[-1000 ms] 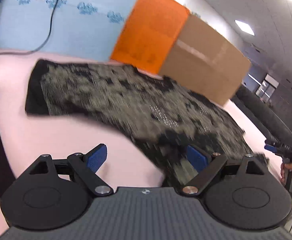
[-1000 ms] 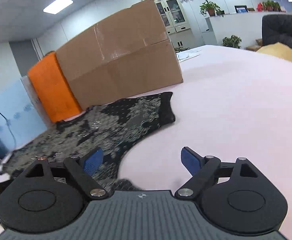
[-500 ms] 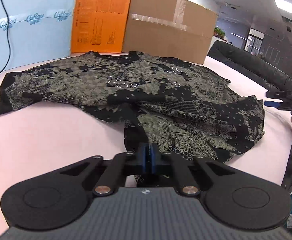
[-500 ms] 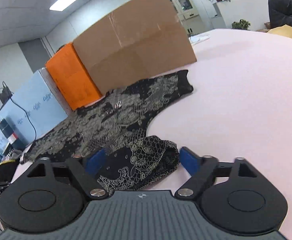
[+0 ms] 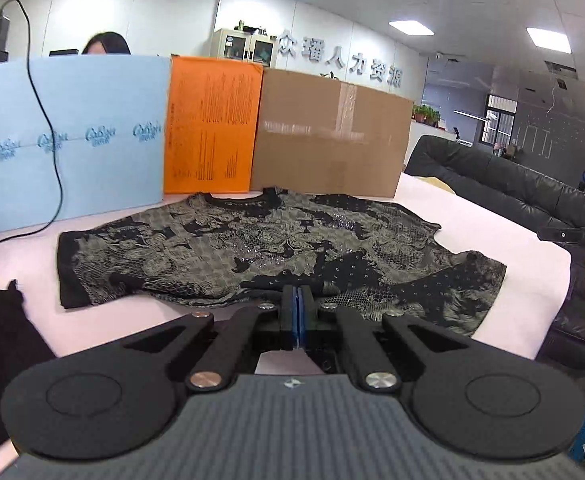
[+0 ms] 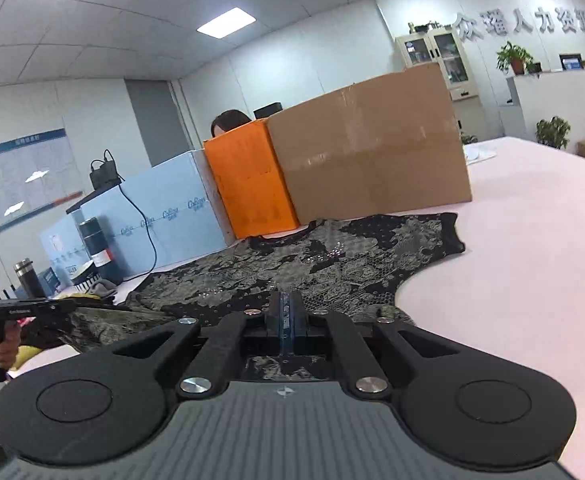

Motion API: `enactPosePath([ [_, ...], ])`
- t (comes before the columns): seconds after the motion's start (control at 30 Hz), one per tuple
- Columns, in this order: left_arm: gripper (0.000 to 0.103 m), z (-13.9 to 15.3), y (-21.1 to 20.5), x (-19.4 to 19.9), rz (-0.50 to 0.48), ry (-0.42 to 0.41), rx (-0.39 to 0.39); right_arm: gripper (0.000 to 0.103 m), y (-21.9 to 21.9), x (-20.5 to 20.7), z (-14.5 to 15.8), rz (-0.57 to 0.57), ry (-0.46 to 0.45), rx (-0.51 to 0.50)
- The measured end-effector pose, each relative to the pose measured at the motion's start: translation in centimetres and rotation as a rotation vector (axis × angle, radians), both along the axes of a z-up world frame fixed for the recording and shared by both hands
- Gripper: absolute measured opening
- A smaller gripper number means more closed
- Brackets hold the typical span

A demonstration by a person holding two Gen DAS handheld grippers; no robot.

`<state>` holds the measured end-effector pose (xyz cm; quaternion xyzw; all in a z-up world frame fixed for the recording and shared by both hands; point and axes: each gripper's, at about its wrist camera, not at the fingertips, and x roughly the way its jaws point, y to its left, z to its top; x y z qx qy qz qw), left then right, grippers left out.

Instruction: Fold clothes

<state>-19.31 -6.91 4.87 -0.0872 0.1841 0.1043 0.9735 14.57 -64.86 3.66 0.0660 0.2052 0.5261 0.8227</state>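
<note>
Both grippers have just closed on the near hem of the patterned top (image 5: 252,252) – left gripper (image 5: 297,312) and right gripper (image 6: 286,316) each pinching cloth at lower centre of frame; the hem now lifts off the pink table (image 6: 532,264) – a fold toward the collar looks ready to begin.

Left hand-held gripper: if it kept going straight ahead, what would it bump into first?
Probably the patterned shirt spread just ahead of the left hand-held gripper, which already pinches its near edge. Further along stands the cardboard box, though depth is unclear.

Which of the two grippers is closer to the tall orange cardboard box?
Probably the left. The left gripper, shut on the black patterned lace top, faces the orange box almost head-on. The right gripper, clamping the same hem, sees it further off, to its left.
</note>
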Motion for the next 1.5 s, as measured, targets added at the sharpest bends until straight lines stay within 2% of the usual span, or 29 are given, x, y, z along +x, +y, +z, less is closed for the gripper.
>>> enactPosePath([
  [0.07, 0.001, -0.3, 0.0, -1.4, 0.03, 0.016, 0.0, 0.022, -0.3, -0.6, -0.2, -0.045, -0.053, -0.051],
  [0.1, 0.003, -0.7, 0.2, -2.0, 0.035, 0.03, -0.006, 0.053, -0.1, -0.7, -0.7, -0.064, -0.104, -0.104],
  [0.13, 0.005, -1.3, 0.4, -2.5, 0.037, 0.043, -0.021, 0.066, 0.2, -0.8, -1.2, -0.083, -0.157, -0.158],
  [0.17, 0.011, -2.0, 0.7, -3.0, 0.042, 0.056, -0.041, 0.066, 0.4, -0.9, -1.8, -0.102, -0.211, -0.212],
  [0.23, 0.032, -3.2, 1.2, -3.9, 0.059, 0.072, -0.075, 0.066, 1.2, -0.2, -3.1, -0.125, -0.254, -0.313],
  [0.27, 0.052, -3.7, 1.3, -4.2, 0.066, 0.072, -0.089, 0.066, 1.4, 0.5, -3.6, -0.117, -0.233, -0.323],
  [0.33, 0.074, -4.6, 1.3, -4.6, 0.071, 0.063, -0.119, 0.065, 1.7, 2.0, -4.5, -0.101, -0.176, -0.322],
  [0.47, 0.084, -5.7, 0.5, -3.4, 0.036, 0.06, -0.139, 0.064, 2.4, 4.7, -5.9, -0.091, -0.052, -0.279],
  [0.57, 0.085, -6.5, -0.4, -1.1, 0.025, 0.111, -0.115, 0.064, 2.9, 6.9, -7.0, -0.092, 0.077, -0.222],
  [0.6, 0.085, -6.8, -0.7, -0.4, 0.022, 0.129, -0.099, 0.057, 3.2, 7.3, -7.3, -0.086, 0.103, -0.219],
  [0.63, 0.081, -7.2, -1.2, 0.3, 0.007, 0.146, -0.074, 0.022, 3.7, 7.5, -7.6, -0.064, 0.117, -0.226],
  [0.67, 0.047, -7.7, -1.8, 0.9, -0.012, 0.163, -0.045, 0.0, 4.2, 7.3, -7.8, -0.048, 0.121, -0.236],
  [0.7, 0.012, -7.9, -2.3, 1.4, -0.019, 0.172, -0.006, 0.002, 4.6, 7.2, -7.9, -0.032, 0.123, -0.246],
  [0.73, 0.0, -7.8, -2.6, 1.7, -0.023, 0.173, 0.019, 0.002, 4.8, 6.7, -7.8, -0.009, 0.114, -0.247],
  [0.83, 0.001, -6.0, -2.1, 1.1, -0.049, 0.12, 0.016, 0.002, 4.3, 4.8, -5.6, 0.05, 0.086, -0.163],
  [0.97, 0.001, -2.5, -1.0, -1.0, -0.001, 0.04, 0.061, 0.002, 2.3, 1.8, -1.3, 0.109, 0.015, -0.059],
  [1.13, 0.001, 0.2, -0.4, -4.0, 0.036, -0.012, 0.105, 0.002, 0.1, -0.9, 1.3, 0.122, -0.04, -0.032],
  [1.2, 0.002, 0.0, -0.1, -4.9, 0.01, 0.003, 0.074, 0.002, -0.7, -0.8, 0.8, 0.113, -0.01, -0.05],
  [1.37, 0.005, -2.9, -0.6, -7.1, -0.028, 0.109, 0.072, 0.004, -3.0, -0.8, -2.4, 0.065, 0.084, -0.117],
  [1.4, 0.011, -3.5, -0.6, -7.5, -0.022, 0.125, 0.065, 0.01, -3.7, -0.8, -3.2, 0.048, 0.105, -0.117],
  [1.43, 0.014, -4.1, -0.5, -8.0, -0.011, 0.135, 0.056, 0.021, -4.4, -0.7, -4.0, 0.031, 0.13, -0.114],
  [1.5, 0.031, -4.9, 0.0, -8.8, 0.021, 0.134, 0.029, 0.03, -5.6, -0.8, -5.2, -0.009, 0.15, -0.107],
])
